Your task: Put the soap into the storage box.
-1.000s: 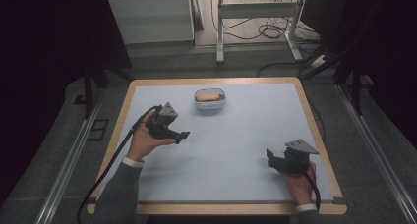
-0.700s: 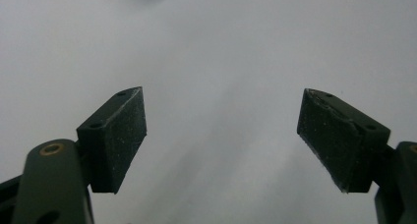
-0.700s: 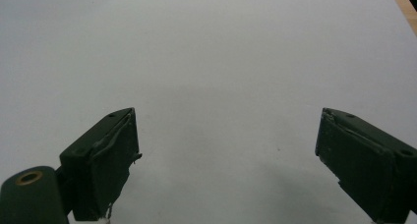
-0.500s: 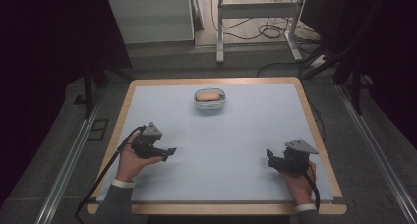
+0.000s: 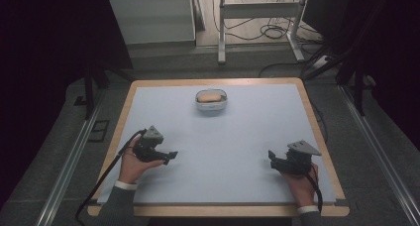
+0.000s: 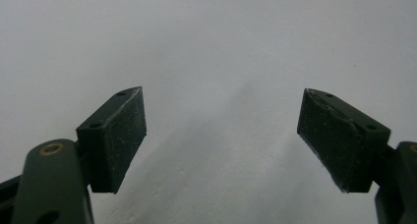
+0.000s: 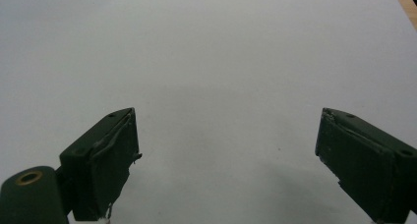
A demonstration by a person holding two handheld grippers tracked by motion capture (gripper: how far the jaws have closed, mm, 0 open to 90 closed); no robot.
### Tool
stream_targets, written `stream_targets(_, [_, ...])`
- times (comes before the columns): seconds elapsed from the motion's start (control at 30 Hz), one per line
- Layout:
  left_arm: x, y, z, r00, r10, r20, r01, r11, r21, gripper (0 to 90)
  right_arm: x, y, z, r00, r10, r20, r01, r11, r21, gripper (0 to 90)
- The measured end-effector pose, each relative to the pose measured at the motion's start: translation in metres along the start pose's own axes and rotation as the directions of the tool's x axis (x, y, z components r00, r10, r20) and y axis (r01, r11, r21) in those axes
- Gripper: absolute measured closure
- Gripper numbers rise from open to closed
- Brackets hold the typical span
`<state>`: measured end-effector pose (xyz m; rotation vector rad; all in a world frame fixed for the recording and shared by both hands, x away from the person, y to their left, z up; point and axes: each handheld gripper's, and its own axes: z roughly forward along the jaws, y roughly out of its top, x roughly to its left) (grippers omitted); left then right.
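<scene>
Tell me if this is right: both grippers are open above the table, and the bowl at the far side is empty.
Not quite: the bowl is not empty. The high view shows something orange-tan lying in it. The rest holds: the left gripper and the right gripper have their jaws wide apart over the table.

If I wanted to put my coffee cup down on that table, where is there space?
Nearly anywhere. The widest bare patch of the table lies between the left tool and the right tool, reaching up to the small bowl near the far edge. Both far corners beside the bowl are bare too. It is tighter only at the near corners, where the hands rest.
</scene>
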<state>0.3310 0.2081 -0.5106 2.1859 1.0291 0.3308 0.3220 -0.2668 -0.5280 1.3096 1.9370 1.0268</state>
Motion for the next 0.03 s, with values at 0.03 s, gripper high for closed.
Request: stream_targets(0.03, [0.0009,-0.0006,-0.0002,1.0000,-0.004,-0.002,0.004,1.0000,0.001,19.3,-0.0008,0.0000,0.0002,1.0000,0.003,-0.007,-0.003,1.000,-0.001,9.2])
